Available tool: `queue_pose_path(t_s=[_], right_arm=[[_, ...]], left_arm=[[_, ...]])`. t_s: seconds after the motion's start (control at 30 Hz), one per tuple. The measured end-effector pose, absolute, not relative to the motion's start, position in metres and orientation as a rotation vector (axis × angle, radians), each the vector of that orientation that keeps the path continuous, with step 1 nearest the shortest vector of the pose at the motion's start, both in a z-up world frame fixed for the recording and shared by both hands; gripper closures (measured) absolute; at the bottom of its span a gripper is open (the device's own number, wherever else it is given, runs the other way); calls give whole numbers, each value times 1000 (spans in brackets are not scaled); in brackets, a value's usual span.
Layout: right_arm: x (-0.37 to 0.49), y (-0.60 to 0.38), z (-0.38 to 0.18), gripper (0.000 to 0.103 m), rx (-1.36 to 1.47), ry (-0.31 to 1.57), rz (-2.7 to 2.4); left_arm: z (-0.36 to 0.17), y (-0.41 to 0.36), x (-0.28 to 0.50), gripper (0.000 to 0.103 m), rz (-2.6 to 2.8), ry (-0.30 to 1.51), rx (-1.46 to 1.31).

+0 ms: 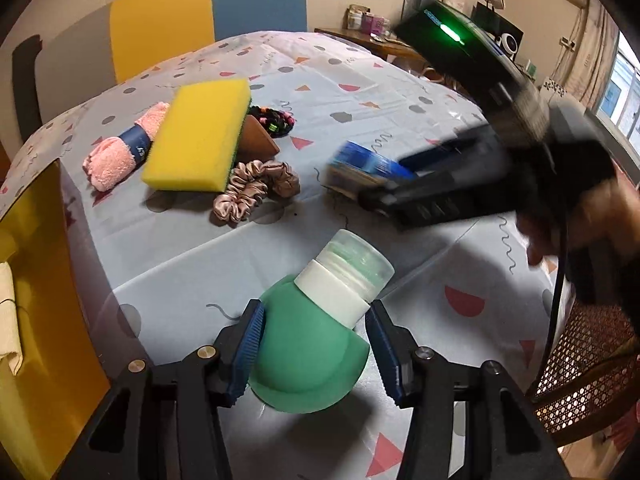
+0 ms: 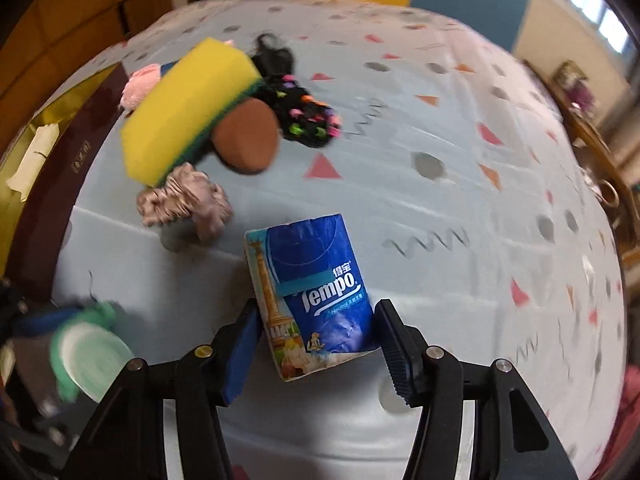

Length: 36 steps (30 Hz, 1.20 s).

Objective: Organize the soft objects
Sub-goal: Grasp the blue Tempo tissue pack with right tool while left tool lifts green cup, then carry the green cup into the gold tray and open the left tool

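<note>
My left gripper (image 1: 316,330) is shut on a green squeeze bottle (image 1: 308,356) with a white collar and clear cap, held above the table. My right gripper (image 2: 316,332) is shut on a blue Tempo tissue pack (image 2: 312,296); it shows blurred in the left wrist view (image 1: 368,166). A pile lies beyond: a yellow sponge (image 1: 198,134), a pink rolled towel (image 1: 120,152), a brown pad (image 1: 256,138), a satin scrunchie (image 1: 256,188) and a black scrunchie with coloured dots (image 1: 276,118). The pile also shows in the right wrist view, with the sponge (image 2: 188,104) on top.
A yellow box (image 1: 36,288) with dark rim stands at the table's left edge; it also shows in the right wrist view (image 2: 48,140). The patterned tablecloth (image 1: 360,92) covers the table. A woven chair (image 1: 584,364) stands at the right. Chairs stand behind the table.
</note>
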State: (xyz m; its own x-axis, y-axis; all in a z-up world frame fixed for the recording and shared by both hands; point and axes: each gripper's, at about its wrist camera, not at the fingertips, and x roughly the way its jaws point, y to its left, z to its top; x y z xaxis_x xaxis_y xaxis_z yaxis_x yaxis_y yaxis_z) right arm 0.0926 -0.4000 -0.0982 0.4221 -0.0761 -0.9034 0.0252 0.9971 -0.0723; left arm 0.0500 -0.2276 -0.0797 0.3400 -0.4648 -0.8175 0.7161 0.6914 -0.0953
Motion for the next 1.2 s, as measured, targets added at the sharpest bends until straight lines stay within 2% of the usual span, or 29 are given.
queue_pose_path(t_s=[0.2,0.27,0.3,0.43,0.9,1.2], right_arm=[[79,-410,-98,45,8,1079,-96],[79,-407,-99,45,-11,1074,-98],[78,-404,-100,45,-24,1072,-101],[76,-402,-99,45,-35,1069,-107],[76,-400,-100,45,-53,1068,-112],[77,-399,-100,45,-56,1072,-112]], left_arm=[[-62,-210,39,52,-793,950,220],[-51,-202,36,63,-793,935,192],[-45,-198,34,65,-787,931,184],[-22,-179,31,65,-766,888,146],[-16,-183,47,66,-809,886,93],[32,-119,82,66,-684,854,-100]])
